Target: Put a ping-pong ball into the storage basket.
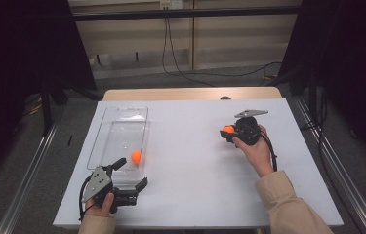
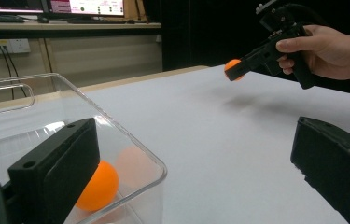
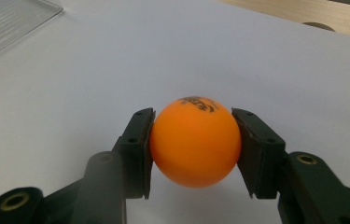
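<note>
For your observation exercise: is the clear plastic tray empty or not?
Not empty: the clear plastic tray holds one orange ball near its front corner.

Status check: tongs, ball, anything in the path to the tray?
Right tongs shut on orange ball, above the table. Left tongs open beside clear tray. Second ball in tray. White table between bare.

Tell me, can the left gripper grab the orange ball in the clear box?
Probably yes: the left gripper is open beside the clear box, the ball lies near that corner, and the box's top is open.
</note>
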